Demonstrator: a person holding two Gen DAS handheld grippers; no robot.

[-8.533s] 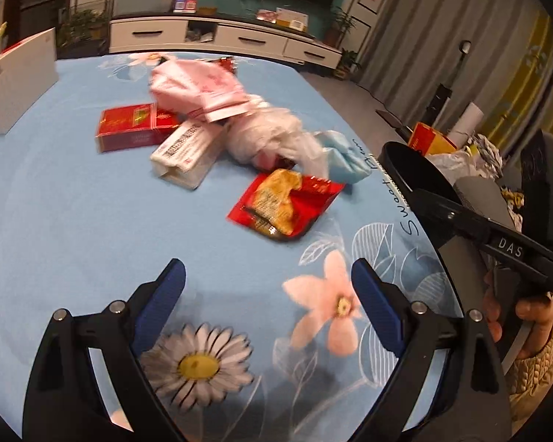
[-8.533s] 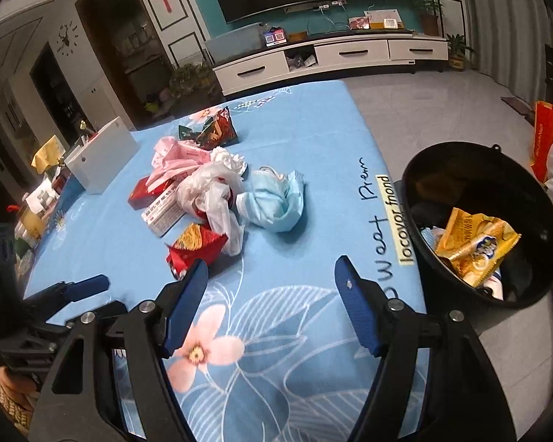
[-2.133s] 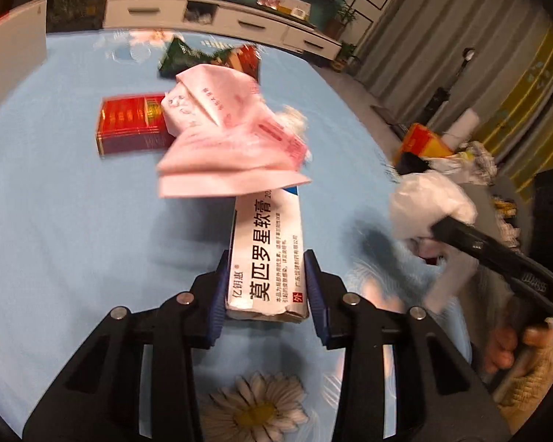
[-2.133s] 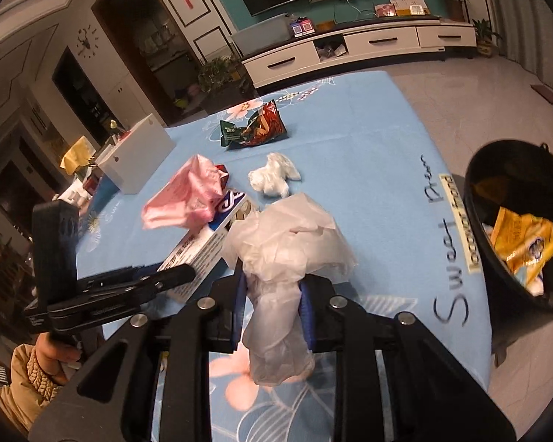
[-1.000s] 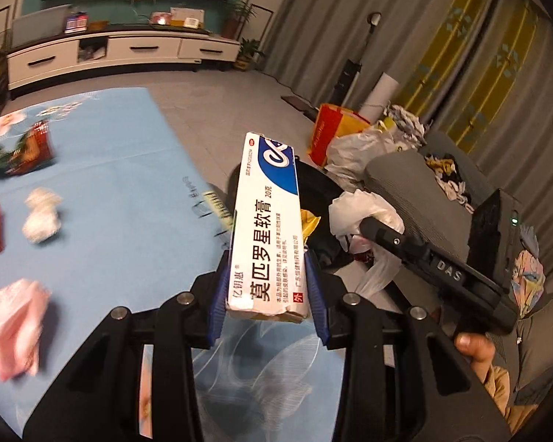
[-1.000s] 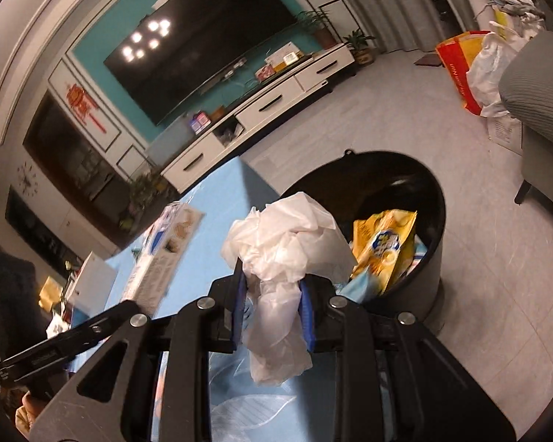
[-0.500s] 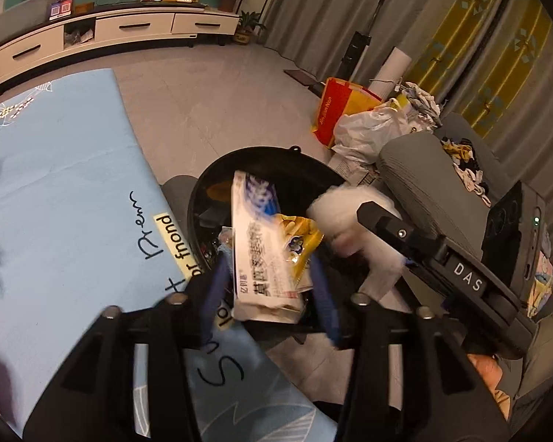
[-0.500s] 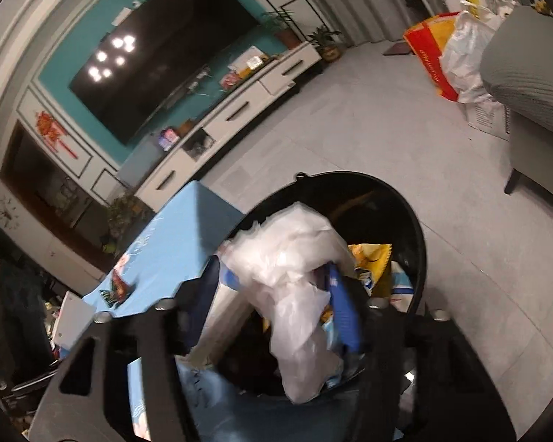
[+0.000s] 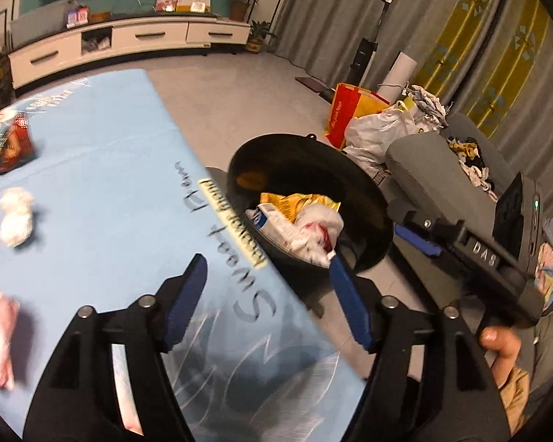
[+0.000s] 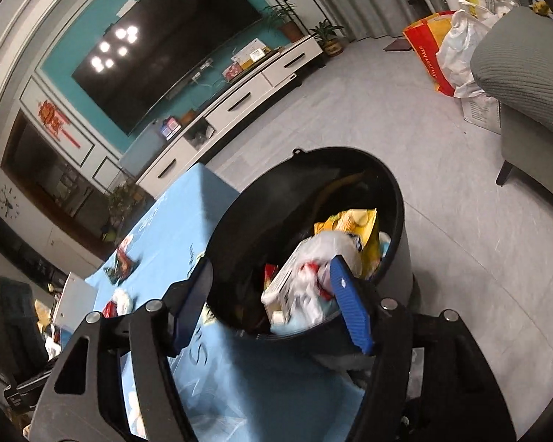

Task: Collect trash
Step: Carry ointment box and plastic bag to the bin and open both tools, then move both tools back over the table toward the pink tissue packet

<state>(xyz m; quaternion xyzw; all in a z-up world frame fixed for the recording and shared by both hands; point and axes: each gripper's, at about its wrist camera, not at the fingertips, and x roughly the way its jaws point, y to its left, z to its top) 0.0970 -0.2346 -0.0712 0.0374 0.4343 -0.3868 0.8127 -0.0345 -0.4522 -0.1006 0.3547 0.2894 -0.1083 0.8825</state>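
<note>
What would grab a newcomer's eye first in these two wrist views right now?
Probably the round black trash bin on the floor beside the blue floral tablecloth, with a white ointment box, crumpled white plastic bag and yellow snack wrapper heaped inside. Next, both blue-padded grippers, left gripper and right gripper, open and empty near its rim. A crumpled white tissue lies on the cloth.

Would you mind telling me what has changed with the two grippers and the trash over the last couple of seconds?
Both grippers let go over the black bin: the left gripper dropped the ointment box, the right gripper the white plastic bag; both now lie inside and both jaws are open. The white wad and red snack bag stayed on the table.
</note>
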